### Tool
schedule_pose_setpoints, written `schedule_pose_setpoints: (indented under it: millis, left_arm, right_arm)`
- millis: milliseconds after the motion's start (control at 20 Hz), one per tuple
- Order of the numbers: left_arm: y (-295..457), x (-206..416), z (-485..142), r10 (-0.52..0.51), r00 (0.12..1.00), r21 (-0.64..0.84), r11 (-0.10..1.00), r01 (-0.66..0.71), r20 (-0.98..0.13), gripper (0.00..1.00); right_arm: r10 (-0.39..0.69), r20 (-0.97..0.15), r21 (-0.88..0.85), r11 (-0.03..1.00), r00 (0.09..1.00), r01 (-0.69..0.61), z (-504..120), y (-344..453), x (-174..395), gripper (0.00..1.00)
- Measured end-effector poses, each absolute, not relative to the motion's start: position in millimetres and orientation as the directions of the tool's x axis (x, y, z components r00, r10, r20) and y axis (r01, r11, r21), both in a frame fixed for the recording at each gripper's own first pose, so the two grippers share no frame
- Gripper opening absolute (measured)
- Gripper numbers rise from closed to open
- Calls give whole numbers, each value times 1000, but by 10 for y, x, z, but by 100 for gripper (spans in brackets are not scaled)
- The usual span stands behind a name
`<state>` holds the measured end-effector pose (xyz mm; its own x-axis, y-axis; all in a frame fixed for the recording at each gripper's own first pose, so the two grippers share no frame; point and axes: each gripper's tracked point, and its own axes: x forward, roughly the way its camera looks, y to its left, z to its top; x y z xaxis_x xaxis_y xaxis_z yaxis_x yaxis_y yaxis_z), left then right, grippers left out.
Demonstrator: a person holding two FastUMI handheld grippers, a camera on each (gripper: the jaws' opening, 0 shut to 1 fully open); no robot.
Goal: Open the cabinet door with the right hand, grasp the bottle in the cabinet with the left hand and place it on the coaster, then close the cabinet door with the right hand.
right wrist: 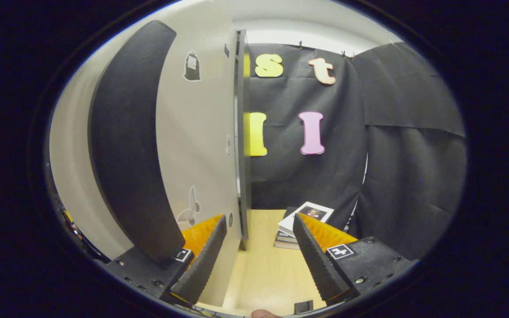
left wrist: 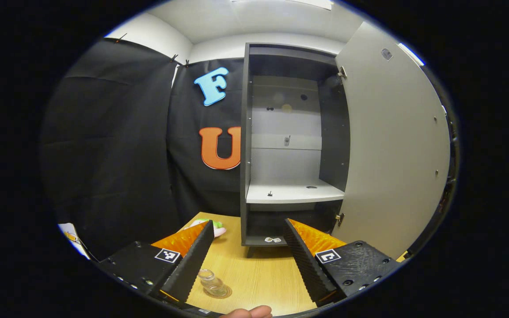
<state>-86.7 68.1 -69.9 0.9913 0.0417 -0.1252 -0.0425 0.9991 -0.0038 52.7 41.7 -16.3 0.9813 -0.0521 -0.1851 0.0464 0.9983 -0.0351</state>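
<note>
Standing open, the tall grey cabinet (left wrist: pixel 290 145) with pale inner panels serves as the landmark; its single light-grey flat door (left wrist: pixel 391 150) is swung wide to the cabinet's right, so the opening step reads as done; the one white shelf (left wrist: pixel 294 193) inside carries no bottle. The one small clear glass bottle (left wrist: pixel 209 279) stands in front of the cabinet and to its left on the light wooden counter (left wrist: pixel 259 274), upright on what appears to be a round, thin coaster (left wrist: pixel 219 292), so the placing step also seems complete; only closing the door is judged to remain.

The left hand-held gripper (left wrist: pixel 250 260) hangs in front of the cabinet with its two fingers spread wide and nothing between them; the bottle sits just beside its left finger, apart from the pads. The right hand-held gripper (right wrist: pixel 259 254) sits at the door's free edge (right wrist: pixel 240 132), fingers likewise wide apart and holding nothing; the left finger lies on the door's face side and the edge runs up between the two, though whether any pad touches the door cannot be told.

Counts: one cabinet, one door, one bottle, one coaster, two grippers; one small stack of books (right wrist: pixel 301 223) on the counter beyond the door; one pale green-and-pink soft object (left wrist: pixel 214 227) to the cabinet's left, its kind unclear.
</note>
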Motion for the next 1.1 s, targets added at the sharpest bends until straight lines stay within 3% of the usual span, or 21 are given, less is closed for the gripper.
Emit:
schedule_pose_setpoints:
  millis: [500,1100]
  left_arm:
    - [539,-943,-510,-24,999,54,998,27,-48,95]
    - [859,-1222,-579,101,991,76,993,-95,-87,95]
  right_arm:
    - [97,-220,0,995,971,-99,-210,1092,516,100]
    - [188,-258,-53,977,948,-208,-232,1510,797,96]
